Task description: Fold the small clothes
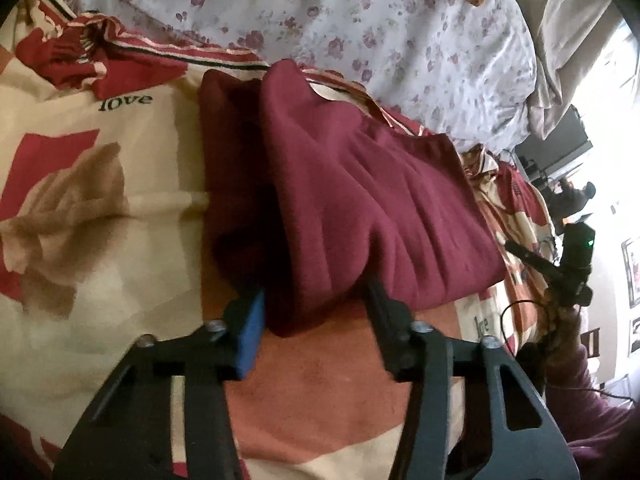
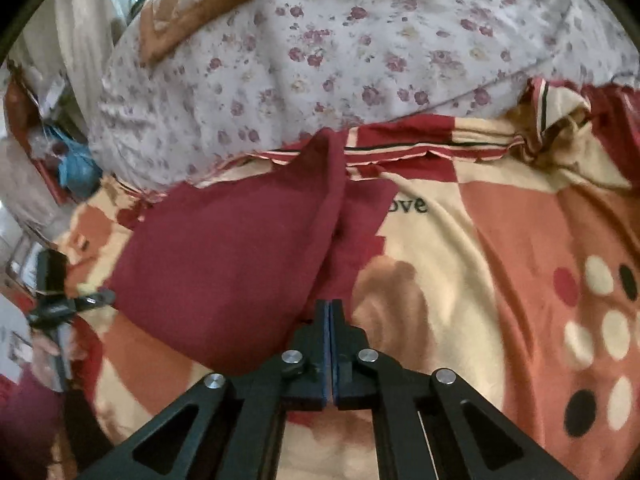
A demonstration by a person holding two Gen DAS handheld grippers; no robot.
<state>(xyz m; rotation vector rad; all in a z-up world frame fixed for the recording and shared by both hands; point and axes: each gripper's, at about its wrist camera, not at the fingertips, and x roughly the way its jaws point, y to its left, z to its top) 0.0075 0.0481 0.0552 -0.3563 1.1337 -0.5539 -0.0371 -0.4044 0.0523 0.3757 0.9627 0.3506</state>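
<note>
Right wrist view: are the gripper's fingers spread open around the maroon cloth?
No. The right gripper has its blue-padded fingers pressed flat together, at the edge of the maroon cloth garment.

Bed cover (image 2: 500, 240): cream, red and orange patches, printed "love", spread beneath and ahead of both grippers.
Floral quilt (image 2: 360, 40): white with purple flowers, heaped beyond the fingertips.
Window light (image 1: 616, 92): bright glare, far right of left gripper.
Wall pictures (image 1: 631, 268): framed, far right.
</note>
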